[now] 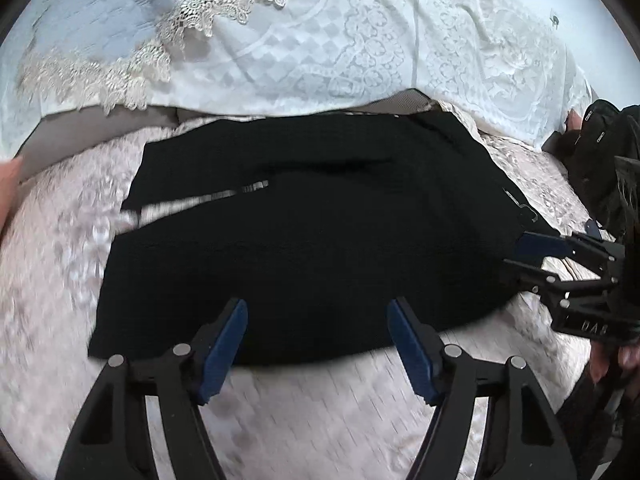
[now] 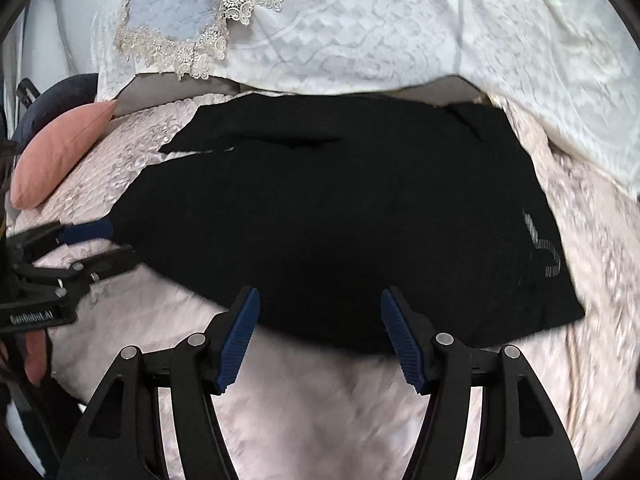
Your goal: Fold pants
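Black pants (image 1: 312, 240) lie flat across a pale pink patterned bedspread (image 1: 320, 420), with a thin gap between the legs at the left and a small grey logo at the right edge. My left gripper (image 1: 317, 304) is open, its blue pads hovering over the near edge of the pants with nothing pinched. In the right wrist view the pants (image 2: 340, 220) fill the middle. My right gripper (image 2: 319, 293) is open over their near edge too. Each gripper shows in the other's view, open beside an end of the pants: the right gripper (image 1: 516, 254), the left gripper (image 2: 116, 244).
A white lace cover (image 1: 360, 40) with a cream lace trim lies behind the pants. A pink cushion (image 2: 60, 152) and a dark blue one (image 2: 60, 92) sit at the far left. A black bag (image 1: 600, 152) stands at the right. A person's fingers (image 1: 612, 360) hold the right gripper.
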Tool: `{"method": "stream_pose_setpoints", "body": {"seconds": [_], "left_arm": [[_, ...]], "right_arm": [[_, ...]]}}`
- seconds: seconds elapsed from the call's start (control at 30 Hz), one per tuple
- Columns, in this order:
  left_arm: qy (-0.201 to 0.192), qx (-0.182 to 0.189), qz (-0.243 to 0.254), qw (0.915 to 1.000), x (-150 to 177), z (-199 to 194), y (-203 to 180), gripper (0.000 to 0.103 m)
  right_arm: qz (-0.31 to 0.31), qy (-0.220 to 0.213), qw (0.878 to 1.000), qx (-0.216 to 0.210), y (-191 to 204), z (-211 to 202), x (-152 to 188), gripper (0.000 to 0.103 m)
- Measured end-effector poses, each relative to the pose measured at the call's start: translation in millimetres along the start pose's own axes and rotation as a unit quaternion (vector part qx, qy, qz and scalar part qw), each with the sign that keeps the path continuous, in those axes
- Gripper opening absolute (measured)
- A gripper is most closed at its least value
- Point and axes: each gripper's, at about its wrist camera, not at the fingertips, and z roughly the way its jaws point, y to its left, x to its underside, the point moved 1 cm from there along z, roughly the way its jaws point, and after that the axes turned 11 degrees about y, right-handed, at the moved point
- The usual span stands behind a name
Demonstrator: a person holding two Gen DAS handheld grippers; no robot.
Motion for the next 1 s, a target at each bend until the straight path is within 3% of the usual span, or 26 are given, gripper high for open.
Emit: {"method": "stream_pose_setpoints", "body": {"seconds": [0.07, 0.4, 0.77, 1.0], "left_arm": [[0.005, 0.009, 0.002, 0.9999, -15, 6, 9, 0.073], [-0.003, -0.024, 0.013, 0.9996, -104, 44, 60, 0.073], [0.006, -0.058, 0.047, 0.9972, -200, 116, 104, 0.073], [0.018, -0.073, 0.084, 0.9936, -236, 162, 121, 0.073]], "right_arm": [[-0.009, -0.002, 1.000, -0.008, -8, 4, -15, 0.064], [-0.054, 0.003, 0.999, -0.004, -58, 41, -103, 0.064], [-0.092, 0.041, 0.995, 0.000, -119, 117, -202, 0.064], [-0.111, 0.059, 0.992, 0.010, -155, 159, -254, 0.064]]}}
